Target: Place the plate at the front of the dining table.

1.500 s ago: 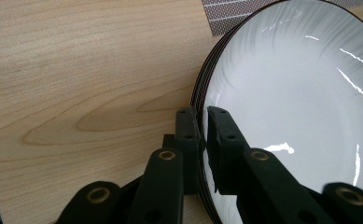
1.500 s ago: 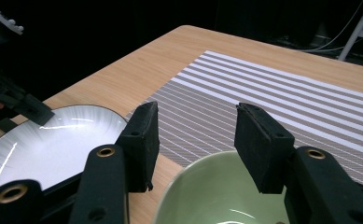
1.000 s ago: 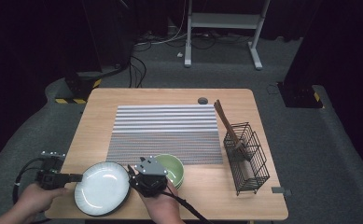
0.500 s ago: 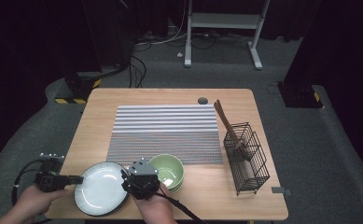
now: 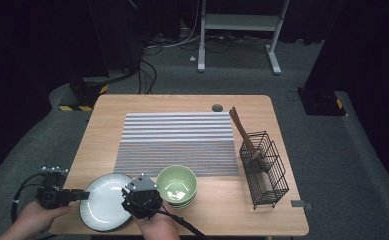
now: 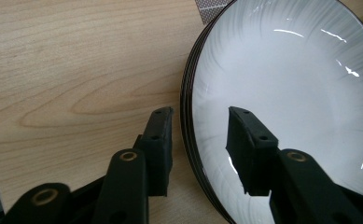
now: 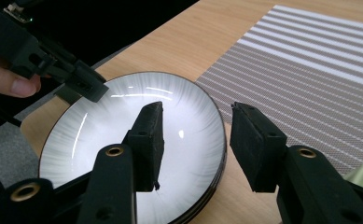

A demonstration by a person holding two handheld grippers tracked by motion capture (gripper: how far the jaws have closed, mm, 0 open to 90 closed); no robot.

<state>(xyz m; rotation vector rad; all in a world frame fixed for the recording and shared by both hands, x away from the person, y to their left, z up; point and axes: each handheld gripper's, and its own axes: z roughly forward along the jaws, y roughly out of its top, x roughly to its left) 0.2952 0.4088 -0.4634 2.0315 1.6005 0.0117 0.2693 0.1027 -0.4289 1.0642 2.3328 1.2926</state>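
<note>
A white plate [image 5: 103, 202] with a dark rim, seemingly the top of a small stack, lies at the table's near left corner. My left gripper [image 5: 83, 195] reaches in from the left. In the left gripper view its jaws have just been opening, and the left gripper [image 6: 200, 112] straddles the plate's rim [image 6: 187, 126] with a gap on each side. My right gripper [image 5: 133, 196] hovers at the plate's right edge. In the right gripper view the right gripper [image 7: 197, 107] stands open, one jaw over the plate [image 7: 100, 140] and one outside its rim.
Stacked green bowls [image 5: 177, 186] sit just right of the plate. A striped placemat [image 5: 177, 142] covers the table's middle. A black wire basket [image 5: 267, 172] holding a wooden utensil [image 5: 242, 130] stands at the right. The table's near edge [image 5: 232, 231] is close.
The right gripper has moved left from beside the bowls to the plate's right edge. The left hand has stayed at the plate's left rim.
</note>
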